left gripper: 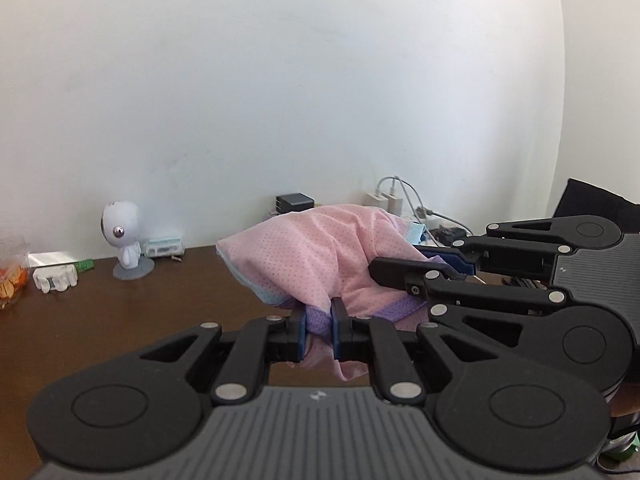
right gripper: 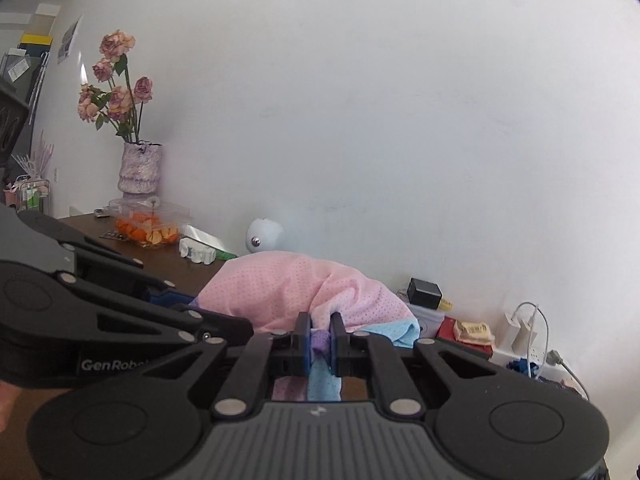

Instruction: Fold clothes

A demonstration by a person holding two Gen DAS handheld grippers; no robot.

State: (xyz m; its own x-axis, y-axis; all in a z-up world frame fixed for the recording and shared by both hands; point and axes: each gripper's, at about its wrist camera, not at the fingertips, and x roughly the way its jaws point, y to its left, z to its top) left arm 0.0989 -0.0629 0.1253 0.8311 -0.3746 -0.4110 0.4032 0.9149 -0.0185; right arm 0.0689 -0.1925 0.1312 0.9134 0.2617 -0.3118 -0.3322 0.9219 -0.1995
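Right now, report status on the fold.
Left gripper and right gripper both shut on the pink garment, at its purple hem. Garment bunched above the table. Nothing blocking.

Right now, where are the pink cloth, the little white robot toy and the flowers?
pink cloth [left gripper: 320,244]: left wrist view, on its dotted top fold.
little white robot toy [left gripper: 120,228]: left wrist view, on its round head.
flowers [right gripper: 116,46]: right wrist view, on the topmost bloom.

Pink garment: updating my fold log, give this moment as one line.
left gripper: shut on garment hem | right gripper: shut on garment hem | garment: lifted, draped over table | fold: not done
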